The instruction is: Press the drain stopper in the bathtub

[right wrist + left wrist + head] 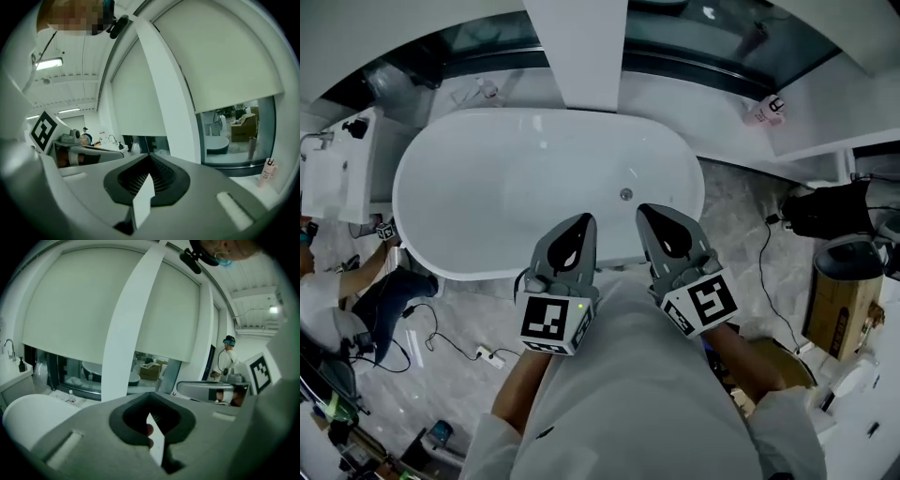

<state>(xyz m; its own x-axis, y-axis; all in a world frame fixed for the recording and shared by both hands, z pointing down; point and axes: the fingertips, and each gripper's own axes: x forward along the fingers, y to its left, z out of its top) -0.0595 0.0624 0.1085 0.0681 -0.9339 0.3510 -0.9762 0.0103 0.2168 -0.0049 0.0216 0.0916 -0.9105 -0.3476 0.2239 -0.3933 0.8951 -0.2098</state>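
left gripper (pixel 579 225), right gripper (pixel 652 216): fingers pressed together, empty (over bathtub (pixel 487 187) near edge).

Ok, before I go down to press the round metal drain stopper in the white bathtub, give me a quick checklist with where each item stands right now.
1. Round metal drain stopper in plain sight on the floor of the white oval bathtub: ok.
2. Nothing lying on or around the stopper: ok.
3. Right gripper jaws together, nothing between them: ok.
4. Left gripper jaws together, nothing between them: ok.
5. A gripper tip down at the stopper: not ok. Both are held up by the tub's near rim, and the right one is the nearer to the stopper.
6. Stopper raised or already pressed down: cannot tell, too small in the head view.
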